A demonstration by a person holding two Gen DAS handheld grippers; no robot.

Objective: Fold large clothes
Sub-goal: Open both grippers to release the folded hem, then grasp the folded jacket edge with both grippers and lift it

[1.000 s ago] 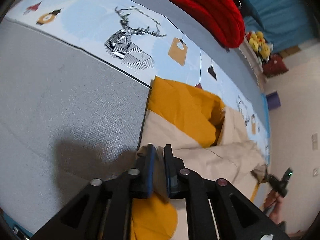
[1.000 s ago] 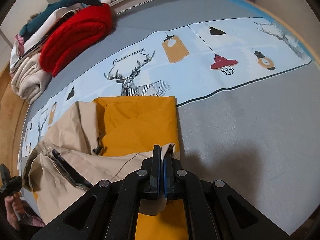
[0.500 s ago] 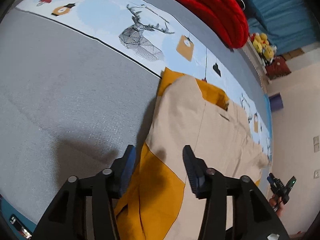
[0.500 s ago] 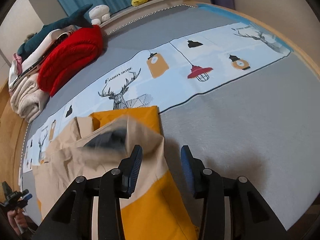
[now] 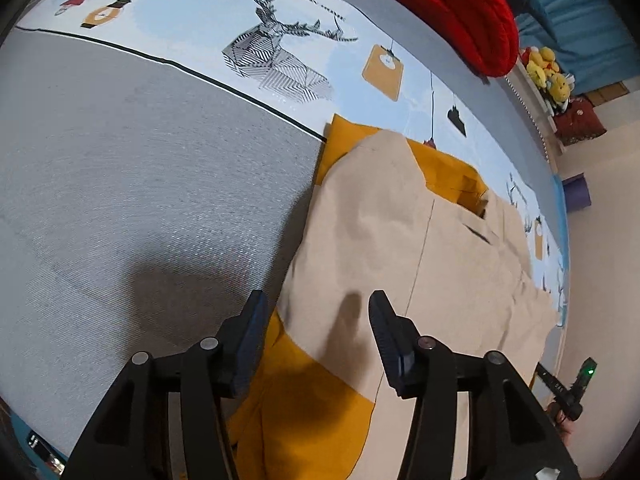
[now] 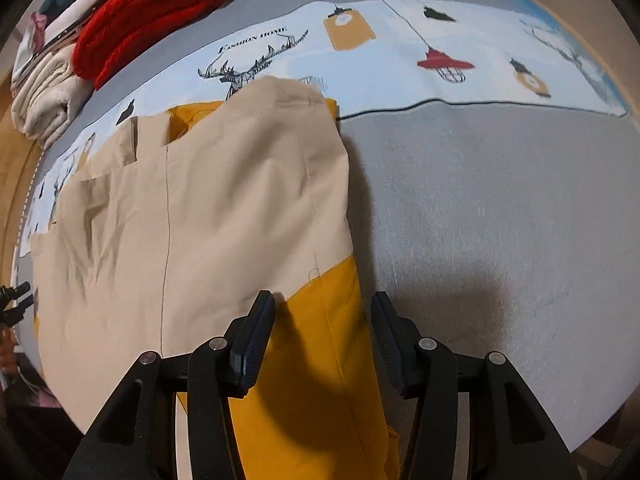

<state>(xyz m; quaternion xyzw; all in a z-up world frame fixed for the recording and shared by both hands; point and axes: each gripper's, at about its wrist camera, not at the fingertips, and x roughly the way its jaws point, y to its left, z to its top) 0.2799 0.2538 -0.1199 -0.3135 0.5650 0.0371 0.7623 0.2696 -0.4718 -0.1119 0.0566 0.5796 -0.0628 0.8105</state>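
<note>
Readable text: one printed line

"FASHION HOME" stands in dark capitals on the pale blue printed sheet, just above the deer drawing.

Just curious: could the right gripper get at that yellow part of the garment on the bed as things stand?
Probably yes. The right gripper hangs open just over the yellow part of the garment, with nothing between.
</note>
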